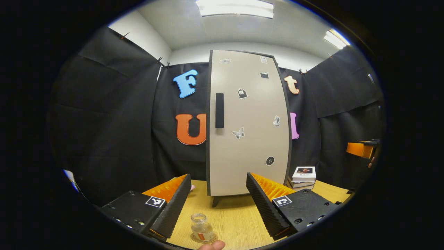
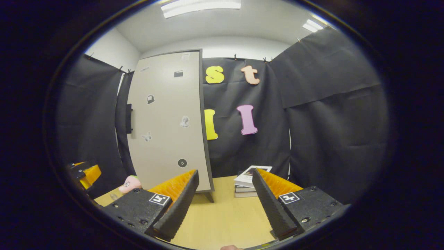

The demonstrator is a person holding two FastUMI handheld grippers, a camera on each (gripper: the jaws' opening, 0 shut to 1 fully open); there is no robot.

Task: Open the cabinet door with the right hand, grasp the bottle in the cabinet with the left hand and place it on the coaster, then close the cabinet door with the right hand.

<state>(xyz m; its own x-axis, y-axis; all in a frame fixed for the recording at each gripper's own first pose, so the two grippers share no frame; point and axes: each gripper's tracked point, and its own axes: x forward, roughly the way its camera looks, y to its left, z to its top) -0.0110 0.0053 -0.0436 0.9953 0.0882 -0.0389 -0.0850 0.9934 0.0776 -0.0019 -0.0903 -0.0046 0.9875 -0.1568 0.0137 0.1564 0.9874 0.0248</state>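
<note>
The tall pale cabinet stands on the wooden table with its door shut and a dark handle on its left side. In the left gripper view, a small clear glass bottle without a cap stands upright on a round coaster at the table's near edge. My left gripper is open, and the bottle sits low between its fingers, untouched. My right gripper is open and empty, aimed just right of the cabinet, whose handle shows at the far left edge of the door.
A short stack of books lies on the table to the right of the cabinet, also in the right gripper view as books. A pink toy sits left of the cabinet. A fingertip shows beside the coaster.
</note>
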